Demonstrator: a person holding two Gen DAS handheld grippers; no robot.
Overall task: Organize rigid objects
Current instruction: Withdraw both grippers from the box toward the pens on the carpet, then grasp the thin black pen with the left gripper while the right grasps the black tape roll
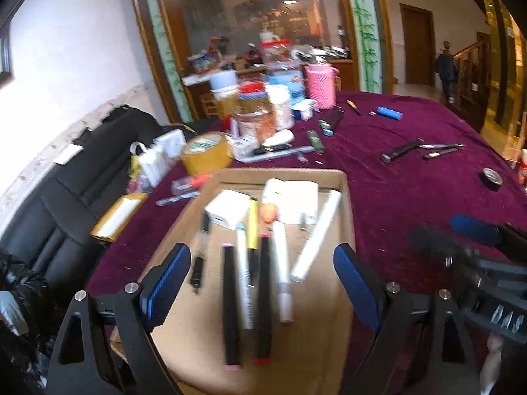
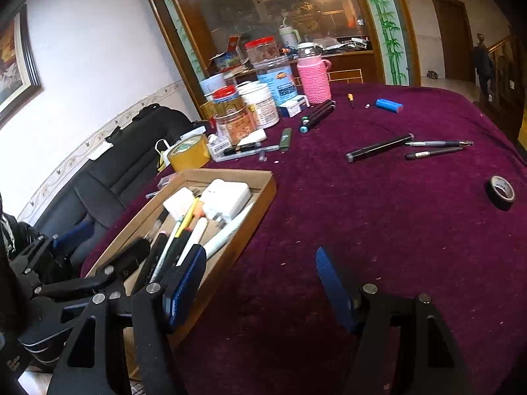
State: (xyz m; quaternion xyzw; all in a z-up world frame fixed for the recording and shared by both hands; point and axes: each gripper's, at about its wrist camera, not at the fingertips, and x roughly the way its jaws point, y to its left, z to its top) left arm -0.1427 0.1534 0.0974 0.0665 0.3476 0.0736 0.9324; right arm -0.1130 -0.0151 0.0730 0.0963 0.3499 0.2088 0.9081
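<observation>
A shallow cardboard tray [image 1: 346, 197] [image 2: 263, 194] lies on the purple cloth, holding several pens and markers [image 1: 260, 283] and white chargers [image 1: 296, 197] [image 2: 227, 197]. My left gripper [image 1: 263, 279] hangs open over the tray's near end, its pads on either side of the markers without touching them. My right gripper [image 2: 260, 279] stands open over bare cloth just right of the tray, nothing between its fingers. Loose on the cloth farther off are a long black pen [image 2: 378, 148], two thinner pens [image 2: 434, 148], a blue cylinder [image 2: 390, 104] and a roll of black tape [image 2: 500, 191].
Jars [image 2: 260, 98], a pink knitted flask [image 2: 313, 79], a yellow tape roll [image 2: 187, 153] and small boxes crowd the table's far left. A black sofa [image 2: 125, 158] sits left of the table. A person [image 1: 446, 69] stands far back by a doorway.
</observation>
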